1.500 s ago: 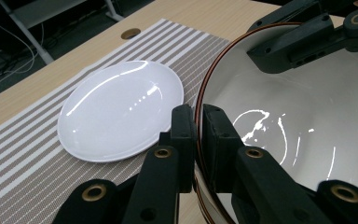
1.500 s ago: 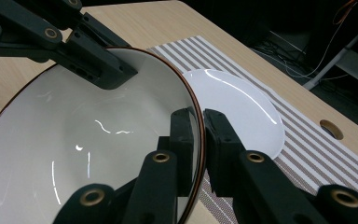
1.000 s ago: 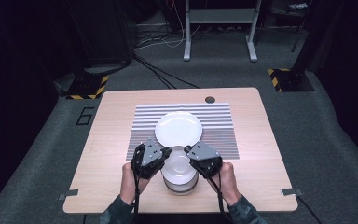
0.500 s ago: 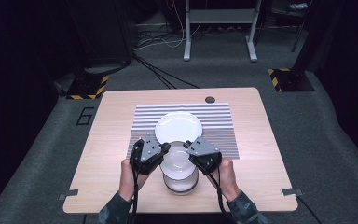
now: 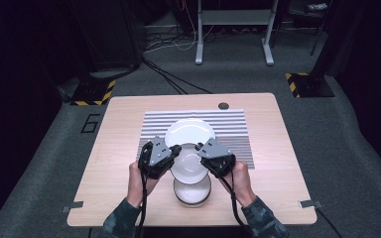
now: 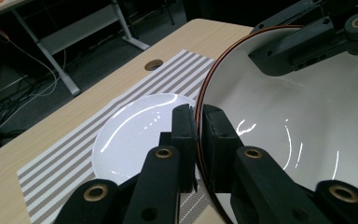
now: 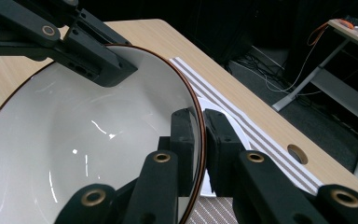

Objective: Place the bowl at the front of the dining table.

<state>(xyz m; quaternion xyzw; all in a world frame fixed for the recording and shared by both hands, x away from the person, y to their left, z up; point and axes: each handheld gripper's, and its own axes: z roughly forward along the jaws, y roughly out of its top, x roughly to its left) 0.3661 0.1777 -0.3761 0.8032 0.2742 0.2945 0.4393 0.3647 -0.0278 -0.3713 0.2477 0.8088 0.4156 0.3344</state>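
Being lifted off the white round bowl left near the table's six o'clock edge, the upper white brown-rimmed ceramic bowl is now being carried toward twelve o'clock, where the flat white round plate is lying on the grey-striped rectangular placemat. A transfer onto that plate seems likely. The bowl's rim is being pinched at nine o'clock by the left gripper and at three o'clock by the right gripper, jaws nearly closed.
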